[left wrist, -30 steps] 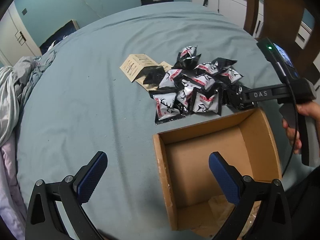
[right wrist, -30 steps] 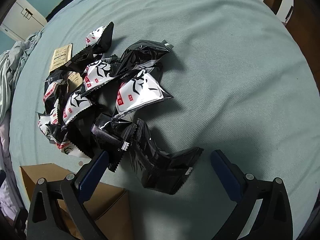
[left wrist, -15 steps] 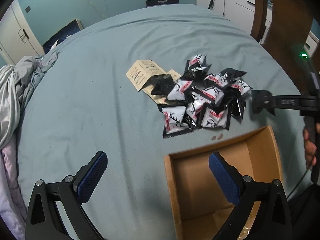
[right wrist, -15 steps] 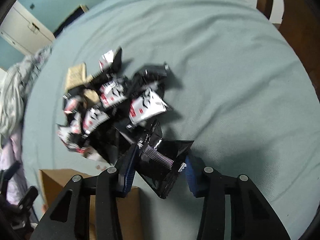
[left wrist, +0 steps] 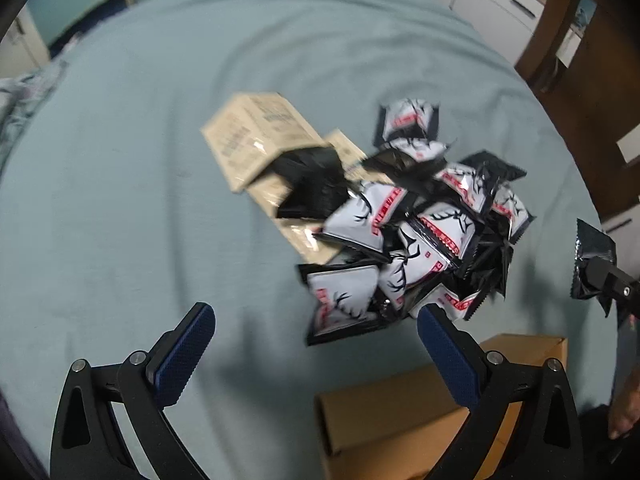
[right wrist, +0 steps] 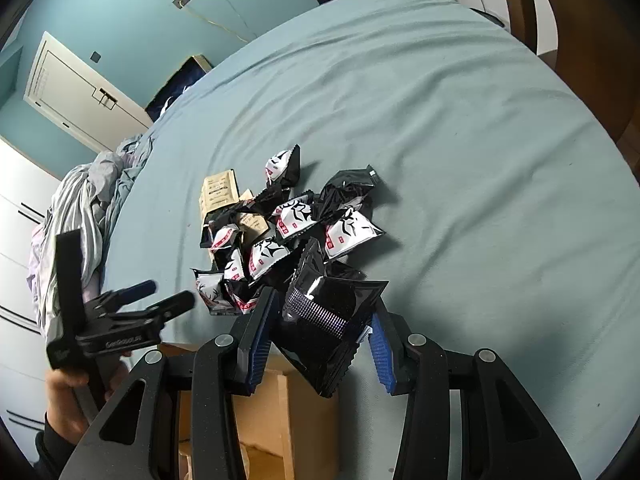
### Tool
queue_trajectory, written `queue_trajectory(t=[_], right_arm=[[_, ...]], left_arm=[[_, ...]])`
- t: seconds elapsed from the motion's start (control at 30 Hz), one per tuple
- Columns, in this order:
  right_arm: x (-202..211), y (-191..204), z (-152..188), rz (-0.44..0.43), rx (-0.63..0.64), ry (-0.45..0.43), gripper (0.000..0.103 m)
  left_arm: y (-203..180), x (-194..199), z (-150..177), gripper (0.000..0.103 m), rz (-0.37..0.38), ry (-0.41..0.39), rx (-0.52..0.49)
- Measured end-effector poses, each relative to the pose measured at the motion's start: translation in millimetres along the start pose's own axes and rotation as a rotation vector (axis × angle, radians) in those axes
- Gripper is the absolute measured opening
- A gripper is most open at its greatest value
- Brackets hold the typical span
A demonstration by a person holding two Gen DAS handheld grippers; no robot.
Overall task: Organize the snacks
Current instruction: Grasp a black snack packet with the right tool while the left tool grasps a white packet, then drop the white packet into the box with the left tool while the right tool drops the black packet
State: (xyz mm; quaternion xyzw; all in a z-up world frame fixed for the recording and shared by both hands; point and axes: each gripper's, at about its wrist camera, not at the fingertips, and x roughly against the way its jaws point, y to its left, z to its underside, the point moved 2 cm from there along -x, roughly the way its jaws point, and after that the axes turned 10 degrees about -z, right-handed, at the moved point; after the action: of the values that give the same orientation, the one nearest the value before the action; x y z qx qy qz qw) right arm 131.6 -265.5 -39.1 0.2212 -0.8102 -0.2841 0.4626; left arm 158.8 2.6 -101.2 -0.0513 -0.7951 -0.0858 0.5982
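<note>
Two handheld grippers over the bed
Left gripper (left wrist: 312,336) gapes wide; right gripper (right wrist: 324,332) pinches a black packet (right wrist: 330,320), raised

Only the left tool (right wrist: 160,298) bears lettering, "GenROBOT.AI" on its body, partly blurred.

We see glossy black foil packet (right wrist: 326,334), crimped serrated edges, between ribbed blue pads (right wrist: 256,336) of right gripper (right wrist: 320,340), matt black plastic. Beyond packet: snack pile (right wrist: 288,232), shiny black-and-white foil; beige matt paper sachets (right wrist: 218,192). Under packet: cardboard box (right wrist: 260,420), matt brown. Bedsheet (right wrist: 440,120) is soft matt cloth, creased. Left gripper (left wrist: 312,356): same plastic, textured pads.
</note>
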Motion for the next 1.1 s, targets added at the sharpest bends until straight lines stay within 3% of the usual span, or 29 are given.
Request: queue_trajectory(t=[0.07, 0.17, 0.27, 0.33, 0.4, 0.5, 0.77, 0.97, 1.1], right_arm=[[-3.9, -2.6, 0.9, -0.003, -0.006, 0.007, 0.042], [-9.0, -0.9, -3.0, 0.031, 0.018, 0.005, 0.042], [-11.4, 0.4, -2.3, 0.037, 0.028, 0.004, 0.042], [-13.9, -1.3, -1.6, 0.044, 0.027, 0.007, 0.042], [-15.2, -2.2, -0.2, 0.058, 0.033, 0.007, 0.042], [-23.2, 4.1, 1.3, 0.060, 0.050, 0.025, 0.042], [-8.4, 4.0, 10.6, 0.089, 0.066, -0.026, 0.042], [17.5, 12.4, 25.8, 0.084, 0.085, -0.063, 0.042], [31.9, 28.3, 40.5, 0.071, 0.149, -0.093, 0.042]], left_arm=[[-4.7, -10.6, -4.6, 0.103, 0.010, 0.016, -0.015], [-9.6, -22.6, -8.6, 0.093, 0.025, 0.048, -0.037], [-15.3, -32.6, -10.1, 0.073, 0.063, 0.081, -0.039], [-18.7, -36.5, -7.8, 0.049, 0.120, 0.103, -0.027], [-20.1, -33.1, -6.8, 0.040, 0.154, 0.092, -0.013], [-18.1, -26.1, -5.9, 0.032, 0.137, 0.065, 0.012], [1.2, 16.5, 7.6, 0.028, 0.145, -0.027, 0.101], [3.6, 59.1, 31.6, 0.028, 0.092, -0.132, 0.067], [15.0, 85.5, 56.9, 0.028, 0.110, -0.170, 0.077]])
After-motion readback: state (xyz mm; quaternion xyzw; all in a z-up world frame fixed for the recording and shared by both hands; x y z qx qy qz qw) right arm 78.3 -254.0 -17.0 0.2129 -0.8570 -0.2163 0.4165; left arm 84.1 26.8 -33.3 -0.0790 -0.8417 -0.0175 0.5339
